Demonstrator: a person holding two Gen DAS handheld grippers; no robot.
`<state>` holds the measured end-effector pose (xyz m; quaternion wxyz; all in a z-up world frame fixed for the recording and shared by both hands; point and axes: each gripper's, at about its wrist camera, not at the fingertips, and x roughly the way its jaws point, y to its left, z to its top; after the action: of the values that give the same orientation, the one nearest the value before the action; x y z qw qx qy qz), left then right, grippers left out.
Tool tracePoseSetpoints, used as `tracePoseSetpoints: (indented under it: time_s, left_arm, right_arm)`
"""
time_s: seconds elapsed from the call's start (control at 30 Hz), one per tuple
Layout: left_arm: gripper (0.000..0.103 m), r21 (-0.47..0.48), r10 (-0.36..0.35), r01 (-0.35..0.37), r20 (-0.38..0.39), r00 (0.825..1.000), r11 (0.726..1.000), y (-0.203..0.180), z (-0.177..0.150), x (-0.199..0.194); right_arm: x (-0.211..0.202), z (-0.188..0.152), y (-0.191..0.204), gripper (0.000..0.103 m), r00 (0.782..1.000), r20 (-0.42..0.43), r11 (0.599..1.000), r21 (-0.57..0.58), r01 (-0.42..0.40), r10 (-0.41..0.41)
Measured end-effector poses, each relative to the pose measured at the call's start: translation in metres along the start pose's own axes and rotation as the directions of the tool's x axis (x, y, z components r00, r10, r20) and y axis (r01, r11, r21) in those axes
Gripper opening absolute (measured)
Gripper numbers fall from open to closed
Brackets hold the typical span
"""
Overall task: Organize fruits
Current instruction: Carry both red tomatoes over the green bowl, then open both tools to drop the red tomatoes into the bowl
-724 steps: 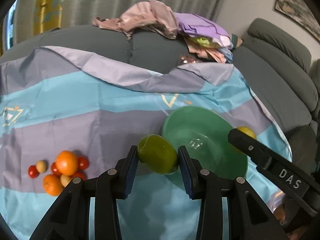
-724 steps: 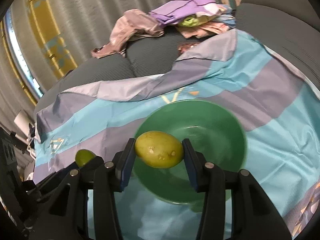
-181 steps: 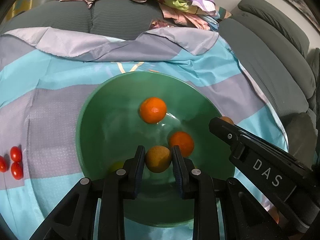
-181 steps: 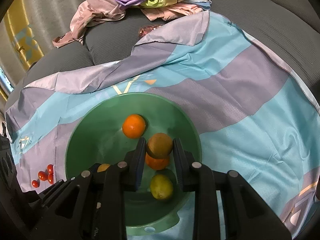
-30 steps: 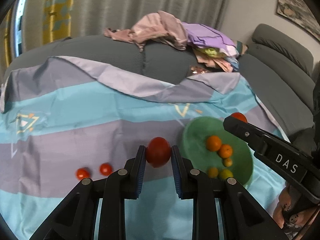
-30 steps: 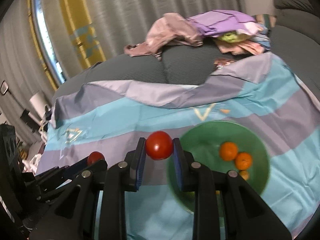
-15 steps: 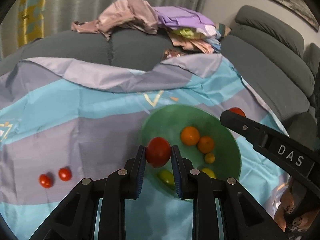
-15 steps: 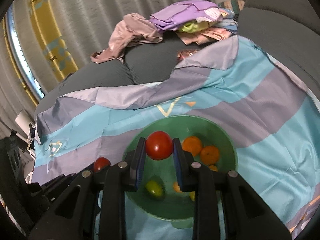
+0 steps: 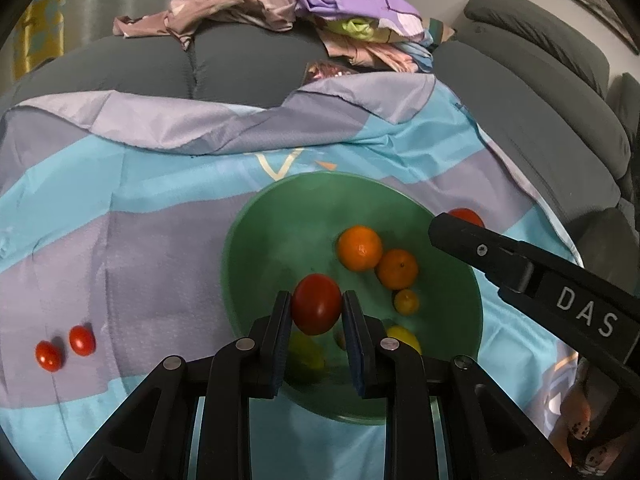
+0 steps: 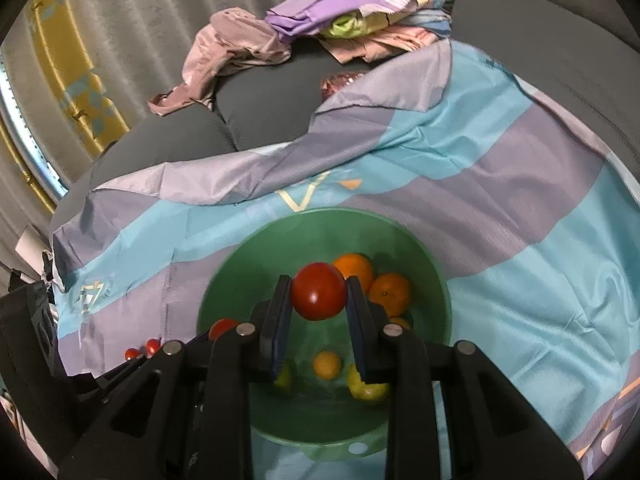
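A: Tomato sits pinched between the two pads of the left gripper, above the near part of the bowl. The right gripper pinches a second tomato in the same way, also over the bowl.

B: So which step is this?

A: I think it is the carrying step, almost at its end. Both tomatoes are over the bowl but not released. Next, each hand should go a little lower and spread its fingers, so the tomato drops softly.

B: What is already in the bowl?

A: Two oranges that touch each other, a small orange fruit, a lemon and a green fruit partly hidden behind the fingers. A tomato that falls from high may hit them and bruise.

B: Anything else around?

A: Two small tomatoes lie side by side on the cloth, well apart from the bowl, left of it. They are probably next. Behind, clothes are piled on the grey sofa. The two grippers are near each other, so they could collide.
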<state>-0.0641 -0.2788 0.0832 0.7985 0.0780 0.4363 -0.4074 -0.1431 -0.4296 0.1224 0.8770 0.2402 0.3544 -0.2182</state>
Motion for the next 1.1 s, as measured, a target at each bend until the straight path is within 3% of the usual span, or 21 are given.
tracePoseSetpoints:
  time_s: [0.57,0.6,0.7,0.73,0.93,1.1]
  left_arm:
    - [0.025,-0.020,-0.035,0.035,-0.009,0.999,0.999,-0.004,0.001,0.007]
    - [0.025,-0.021,-0.038,0.038,-0.010,0.999,0.999,-0.003,0.001,0.006]
    - [0.025,-0.037,-0.064,0.064,-0.015,0.998,0.997,0.002,0.003,-0.002]
    - [0.025,-0.041,-0.066,0.066,-0.009,0.998,0.997,0.006,0.003,-0.006]
    - [0.027,-0.103,0.001,0.003,0.039,0.999,0.995,0.051,0.003,-0.042]
    - [0.027,-0.203,0.132,-0.118,0.057,0.990,0.972,0.117,-0.006,-0.074]
  right_arm:
    - [0.008,0.001,-0.010,0.030,0.999,-0.031,0.999,0.031,0.030,-0.029]
    - [0.007,0.001,-0.009,0.033,0.999,-0.035,0.999,0.029,0.028,-0.027]
    - [0.004,0.001,-0.005,0.055,0.999,-0.024,0.999,0.029,0.022,-0.022]
    - [0.003,0.001,-0.003,0.056,1.000,-0.017,1.000,0.025,0.019,-0.019]
    - [-0.007,0.002,0.019,0.056,0.999,0.017,0.999,-0.012,-0.040,0.040]
    - [-0.004,0.001,0.055,0.056,0.992,0.004,0.988,-0.080,-0.129,0.129]
